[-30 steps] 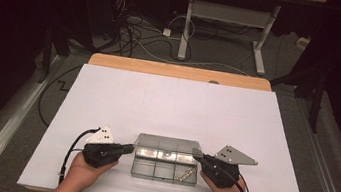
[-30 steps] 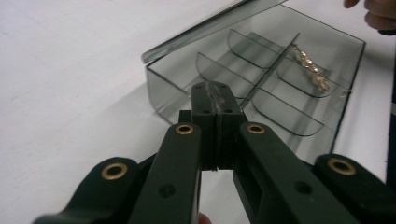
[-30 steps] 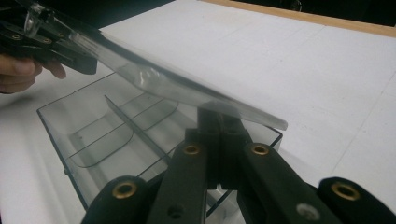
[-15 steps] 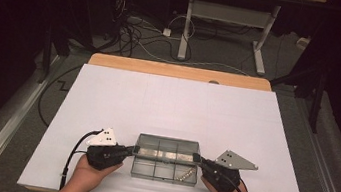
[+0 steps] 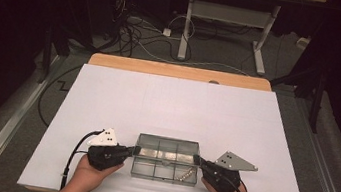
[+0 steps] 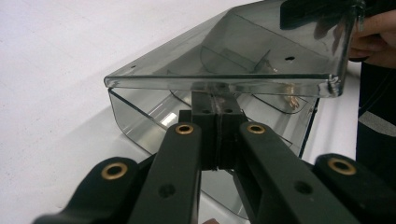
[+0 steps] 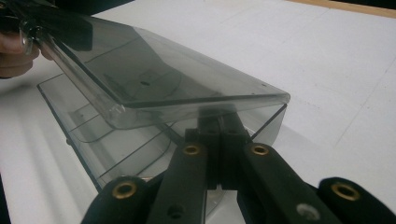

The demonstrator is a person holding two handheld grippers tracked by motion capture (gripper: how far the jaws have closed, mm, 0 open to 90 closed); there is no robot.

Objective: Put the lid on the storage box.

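One clear compartment box [image 5: 166,158], two claws, one white table [image 5: 177,107].

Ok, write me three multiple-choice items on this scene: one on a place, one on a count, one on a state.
1. Where on the white table does the clear box sit?
A. near edge, by the person
B. far edge
C. right corner

2. How many claws are at the box?
A. none
B. one
C. two

3. How is the box's lid?
A. flat shut
B. lifted, half open
C. off, lying beside

Key: 1 A, the box lies between the person's hands; 2 C, the left claw and right claw meet its two ends; 3 B, both gripper views show the lid tilted above the tray.
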